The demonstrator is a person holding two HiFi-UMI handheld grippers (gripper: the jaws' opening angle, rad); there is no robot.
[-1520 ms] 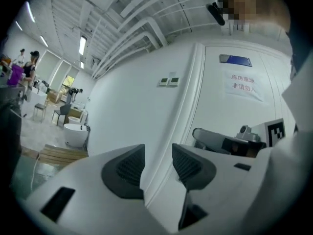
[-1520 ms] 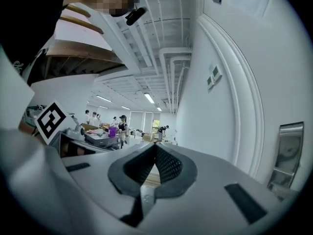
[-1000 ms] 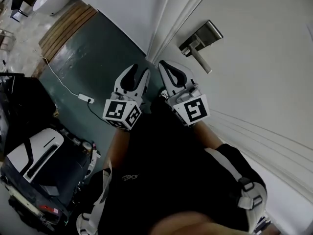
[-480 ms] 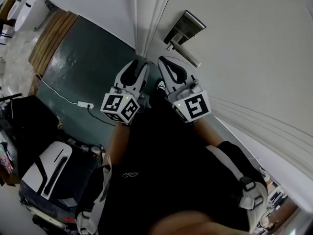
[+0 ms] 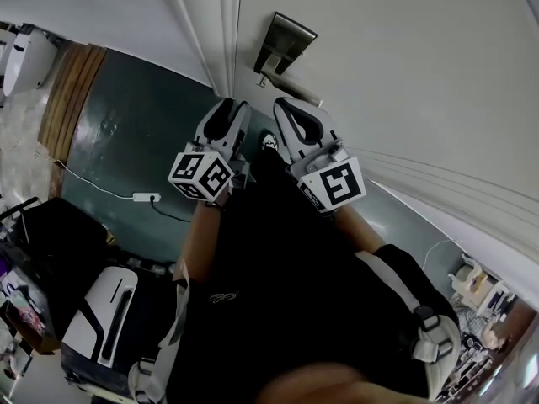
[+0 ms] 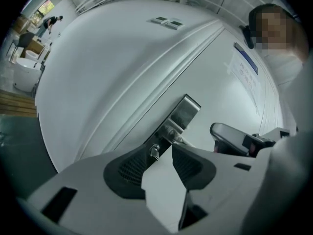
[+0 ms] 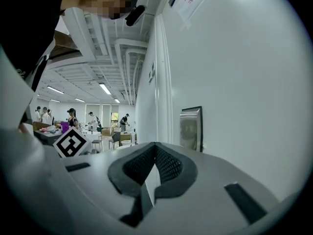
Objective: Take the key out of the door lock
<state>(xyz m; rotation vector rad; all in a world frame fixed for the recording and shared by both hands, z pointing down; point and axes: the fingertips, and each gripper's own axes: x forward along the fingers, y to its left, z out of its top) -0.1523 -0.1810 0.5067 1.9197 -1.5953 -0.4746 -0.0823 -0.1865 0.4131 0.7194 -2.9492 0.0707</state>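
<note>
Seen from the head camera, a person stands at a white door [image 5: 404, 74] with the left gripper [image 5: 234, 112] and the right gripper [image 5: 285, 109] raised side by side, both short of the metal lock plate [image 5: 283, 43] and its lever handle [image 5: 290, 89]; dark green floor [image 5: 126, 141] lies to the left. In the left gripper view, the left gripper [image 6: 167, 147] has its jaws parted a little, bare door showing through the gap and nothing between them; the key [image 6: 154, 152] sits in the lock under the handle hub [image 6: 170, 130], just past the tip of the left-hand jaw, and the other gripper shows at the right. In the right gripper view, the right gripper [image 7: 155, 145] has its ribbed pads [image 7: 168, 164] pressed together at the tips and holds nothing; the lock plate [image 7: 190, 129] stands beyond on the door, apart from the jaws, and people [image 7: 72, 117] stand in a lit hall at the left.
</note>
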